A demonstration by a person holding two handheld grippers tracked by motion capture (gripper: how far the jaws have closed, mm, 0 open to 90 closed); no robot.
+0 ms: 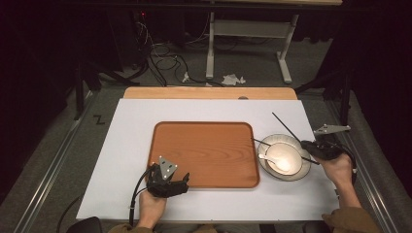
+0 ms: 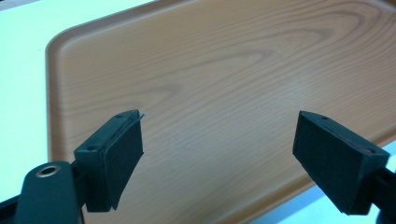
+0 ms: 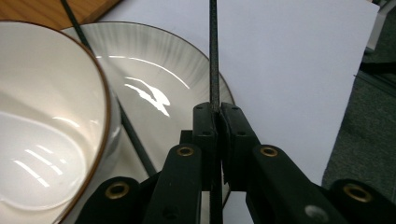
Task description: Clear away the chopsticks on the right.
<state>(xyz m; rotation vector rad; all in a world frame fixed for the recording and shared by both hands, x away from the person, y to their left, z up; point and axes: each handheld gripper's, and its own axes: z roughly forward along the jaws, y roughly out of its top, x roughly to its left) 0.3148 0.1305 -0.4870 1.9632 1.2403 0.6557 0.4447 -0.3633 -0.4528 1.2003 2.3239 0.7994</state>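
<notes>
Rightward, tongs [image 3: 217, 114] pinch a chopstick [image 3: 214, 51]; left tongs [image 2: 217, 156] gape over the tray edge [image 2: 299, 196].

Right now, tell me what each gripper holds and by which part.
The right gripper is shut on a black chopstick, pinched partway along its shaft, above the plate. The left gripper is open over the wooden tray, holding nothing.

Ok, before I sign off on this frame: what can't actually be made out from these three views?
- Second chopstick, high view: the bowl covers its middle, so whether it rests on the plate is unclear.
- Spoon in the bowl, high view: too small and washed out to tell its shape.
- Held chopstick, right gripper view: top edge cuts off its far end.
- Tray, left gripper view: right and bottom edges cut it off.
</notes>
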